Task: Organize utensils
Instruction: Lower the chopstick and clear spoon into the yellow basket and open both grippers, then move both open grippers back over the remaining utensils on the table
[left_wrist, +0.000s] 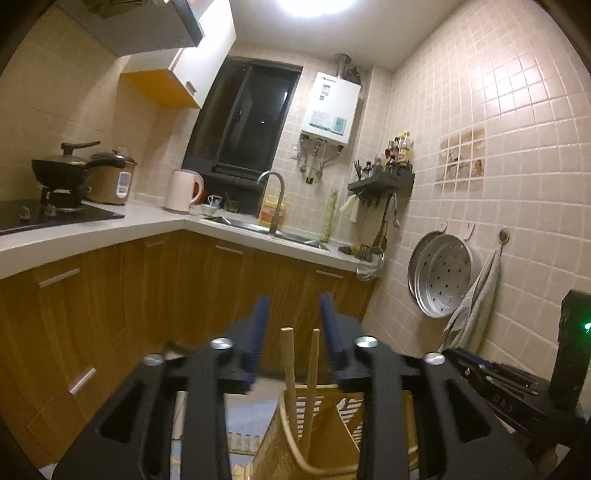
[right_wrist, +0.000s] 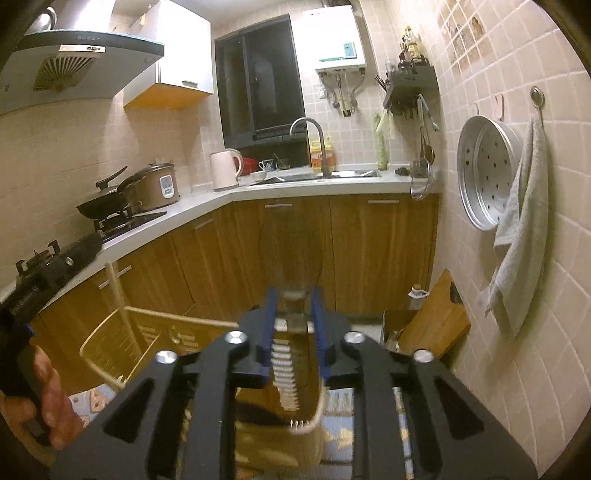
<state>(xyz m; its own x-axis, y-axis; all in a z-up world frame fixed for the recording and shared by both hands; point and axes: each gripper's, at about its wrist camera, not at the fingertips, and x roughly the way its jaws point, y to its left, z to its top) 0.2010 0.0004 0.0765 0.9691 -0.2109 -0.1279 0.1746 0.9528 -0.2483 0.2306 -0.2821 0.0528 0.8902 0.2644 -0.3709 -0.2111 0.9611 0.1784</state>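
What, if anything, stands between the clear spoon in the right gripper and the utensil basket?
Nothing visible does. The right gripper holds the clear spoon just above the basket, whose slotted wall shows under the fingers; the chopsticks stand in it off to the left.

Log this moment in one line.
left hand-held gripper open by basket | right hand-held gripper shut on clear utensil | chopsticks standing in basket

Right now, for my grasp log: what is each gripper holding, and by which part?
The right gripper pinches a clear spoon by its neck, just below the bowl; the left gripper is open, holding nothing.
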